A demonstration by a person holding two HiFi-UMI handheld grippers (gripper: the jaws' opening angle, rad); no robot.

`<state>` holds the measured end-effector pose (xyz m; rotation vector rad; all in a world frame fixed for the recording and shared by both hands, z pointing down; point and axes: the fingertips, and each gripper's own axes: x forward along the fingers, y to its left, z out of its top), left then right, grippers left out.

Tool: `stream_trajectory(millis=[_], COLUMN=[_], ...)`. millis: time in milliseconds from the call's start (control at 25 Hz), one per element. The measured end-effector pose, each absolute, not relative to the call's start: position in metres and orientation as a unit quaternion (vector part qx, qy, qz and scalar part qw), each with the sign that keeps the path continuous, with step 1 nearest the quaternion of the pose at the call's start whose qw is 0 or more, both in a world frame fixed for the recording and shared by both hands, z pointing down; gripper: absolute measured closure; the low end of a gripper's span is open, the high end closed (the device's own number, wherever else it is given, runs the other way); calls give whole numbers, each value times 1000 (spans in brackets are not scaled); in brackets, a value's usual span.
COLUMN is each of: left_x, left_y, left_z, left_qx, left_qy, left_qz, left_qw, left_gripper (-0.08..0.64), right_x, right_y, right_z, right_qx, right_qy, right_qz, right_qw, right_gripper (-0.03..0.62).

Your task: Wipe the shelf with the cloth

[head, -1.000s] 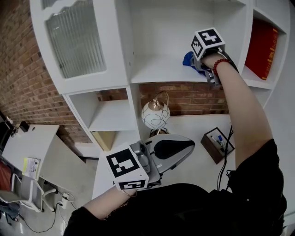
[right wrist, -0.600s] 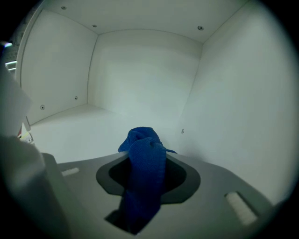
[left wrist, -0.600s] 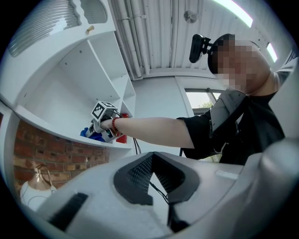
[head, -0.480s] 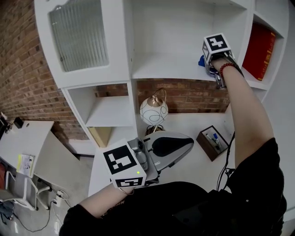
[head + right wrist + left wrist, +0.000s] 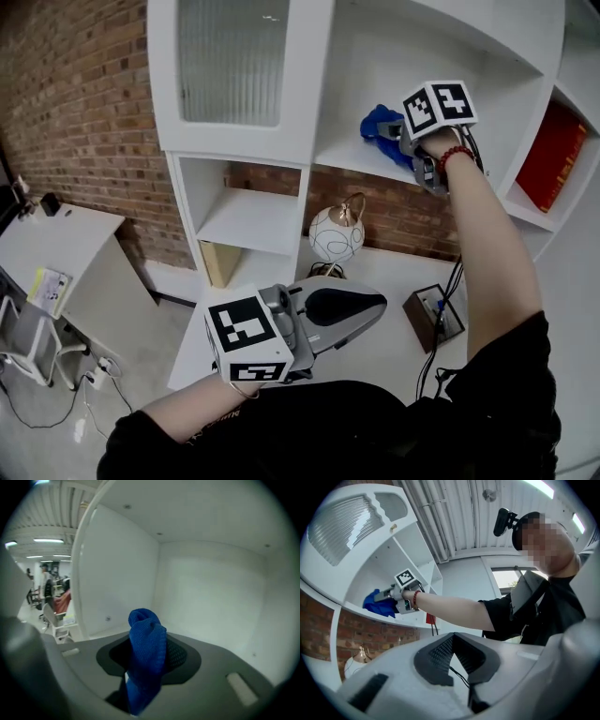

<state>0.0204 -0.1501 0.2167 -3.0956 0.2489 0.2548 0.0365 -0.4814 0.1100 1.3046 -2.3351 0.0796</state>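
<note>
A blue cloth [image 5: 379, 127] lies bunched on the white shelf [image 5: 352, 157] of an upper cubby. My right gripper [image 5: 405, 142] reaches in from the right and is shut on it. In the right gripper view the cloth [image 5: 148, 637] stands up between the jaws of the right gripper [image 5: 150, 662], with the cubby's white back and side walls beyond. My left gripper [image 5: 375, 306] hangs low in front of my body, shut on nothing. From the left gripper [image 5: 453, 641] view I see the right gripper [image 5: 396, 596] pressing the cloth [image 5: 375, 604] on the shelf board.
A red book [image 5: 553, 155] stands in the cubby to the right. Below are a round patterned lamp [image 5: 336, 234] and a brown box of pens [image 5: 433, 315]. A ribbed glass door [image 5: 230, 56] closes the cubby on the left. A desk [image 5: 52, 258] stands by the brick wall.
My right gripper slid the cloth to the shelf's right end, then back toward the middle. The head view swung round. The left gripper stayed low and shut.
</note>
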Motion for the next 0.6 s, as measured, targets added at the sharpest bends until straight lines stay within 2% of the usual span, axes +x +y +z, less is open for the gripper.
stream_trajectory(millis=[80, 200, 360, 600], left_x=[15, 3, -10, -7], left_y=[-149, -149, -149, -146], left_z=[218, 218, 221, 226], left_qx=[-993, -990, -986, -985], left_qy=[90, 112, 138, 148], left_qz=[77, 81, 88, 87], left_qw=[15, 12, 6, -1], left_gripper=[561, 561, 561, 561], right_x=[-19, -52, -58, -50], right_y=[-470, -467, -473, -474], right_z=[114, 127, 144, 150], right_qx=[421, 413, 423, 461], right_qy=[-875, -863, -836, -816], right_qz=[12, -21, -54, -52], right_qw=[239, 290, 345, 346], right_gripper=[445, 449, 451, 453])
